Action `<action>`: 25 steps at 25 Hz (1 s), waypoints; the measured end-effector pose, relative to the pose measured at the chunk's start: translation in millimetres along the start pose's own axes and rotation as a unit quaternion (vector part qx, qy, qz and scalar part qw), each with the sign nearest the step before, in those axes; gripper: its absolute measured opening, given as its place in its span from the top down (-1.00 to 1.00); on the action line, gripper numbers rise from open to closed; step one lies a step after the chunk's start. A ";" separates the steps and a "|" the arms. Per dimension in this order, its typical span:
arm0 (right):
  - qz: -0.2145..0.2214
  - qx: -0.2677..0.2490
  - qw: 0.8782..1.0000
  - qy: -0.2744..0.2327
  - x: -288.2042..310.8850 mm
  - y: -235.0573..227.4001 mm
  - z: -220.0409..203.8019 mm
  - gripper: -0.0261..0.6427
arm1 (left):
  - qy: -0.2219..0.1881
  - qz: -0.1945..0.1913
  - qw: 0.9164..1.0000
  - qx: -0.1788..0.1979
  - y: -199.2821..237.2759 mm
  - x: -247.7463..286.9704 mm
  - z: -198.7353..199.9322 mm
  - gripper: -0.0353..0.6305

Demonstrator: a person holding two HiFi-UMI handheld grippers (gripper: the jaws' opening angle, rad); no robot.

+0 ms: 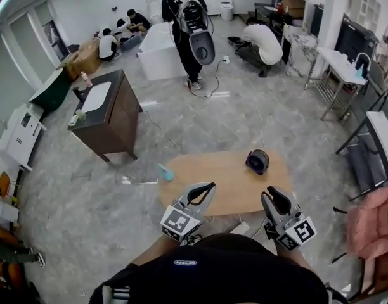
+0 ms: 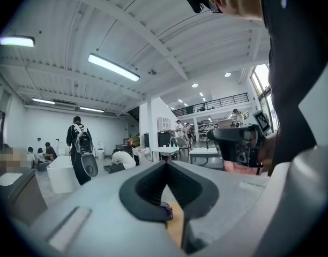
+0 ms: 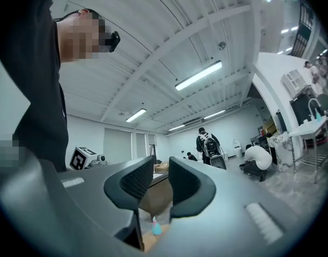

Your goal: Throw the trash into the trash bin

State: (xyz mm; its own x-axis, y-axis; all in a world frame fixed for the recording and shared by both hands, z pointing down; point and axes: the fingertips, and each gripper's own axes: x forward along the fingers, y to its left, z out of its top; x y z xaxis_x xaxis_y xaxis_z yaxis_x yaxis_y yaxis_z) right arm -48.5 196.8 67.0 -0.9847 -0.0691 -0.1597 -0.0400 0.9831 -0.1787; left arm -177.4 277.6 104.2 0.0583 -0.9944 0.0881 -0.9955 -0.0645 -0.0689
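Note:
A low wooden table [image 1: 226, 189] stands just ahead of me. On its far right part lies a dark purple round object [image 1: 257, 161], also glimpsed under the left jaws as the purple object [image 2: 166, 212]. A small teal bottle [image 1: 165, 172] stands at the table's left edge, and the same bottle [image 3: 156, 228] shows low between the right jaws. My left gripper [image 1: 210, 185] hovers over the near edge; in its own view the left gripper [image 2: 166, 164] is shut, tips touching, with nothing held. My right gripper [image 1: 271, 195] is over the near right corner. The right gripper [image 3: 161, 167] has a narrow empty gap.
A dark brown cabinet [image 1: 108, 113] stands to the far left. A person with a backpack [image 1: 187, 24] stands by a white box [image 1: 161, 50]; others sit or crouch on the floor behind. White tables [image 1: 336, 65] and a pink cloth [image 1: 371, 223] line the right side. A cable [image 1: 156, 128] runs across the floor.

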 end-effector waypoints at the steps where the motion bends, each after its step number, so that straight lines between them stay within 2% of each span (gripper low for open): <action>1: 0.005 -0.005 1.000 0.002 -2.6 -4.6 0.8 0.60 | 0.002 0.000 1.000 -0.005 -4.2 2.6 2.8 0.87; 4: 0.016 0.006 1.000 0.009 -1.7 -8.2 -0.2 0.83 | 0.011 0.006 1.000 -0.006 -10.4 0.3 4.9 0.87; 7: 0.047 0.013 0.999 0.010 -5.7 -8.4 -3.5 0.83 | 0.021 0.026 0.999 -0.005 -17.6 -3.5 3.6 0.87; 10: 0.059 0.021 0.998 0.012 -8.2 -4.5 -1.6 0.83 | 0.026 0.040 0.999 -0.011 -25.6 -11.7 2.9 0.87; 14: 0.087 -0.019 0.995 0.035 -0.1 13.7 -10.8 0.74 | 0.022 0.057 0.998 -0.023 -24.9 -36.4 10.1 0.87; 16: 0.098 -0.035 0.994 0.038 5.1 16.2 -8.0 0.74 | 0.026 0.068 0.997 -0.017 -23.9 -36.8 14.5 0.87; 19: 0.090 -0.038 0.995 0.023 6.6 10.0 2.5 0.76 | 0.046 0.072 0.996 0.002 -28.2 -25.4 11.7 0.87; 21: 0.074 -0.036 0.996 0.020 2.6 5.3 3.0 0.83 | 0.046 0.055 0.997 0.017 -34.1 -18.1 8.4 0.87; 25: 0.049 -0.046 0.998 0.020 -2.9 1.5 4.9 0.83 | 0.041 0.025 0.998 0.029 -37.6 -5.3 11.4 0.87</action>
State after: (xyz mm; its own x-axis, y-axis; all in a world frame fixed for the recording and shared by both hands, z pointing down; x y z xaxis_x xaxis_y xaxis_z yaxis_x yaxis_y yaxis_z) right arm -44.9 197.6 62.4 -0.9907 0.0326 -0.1320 0.0428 0.9963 -0.0748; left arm -139.4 284.4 95.0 -0.0005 -0.9865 0.1635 -0.9909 -0.0215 -0.1328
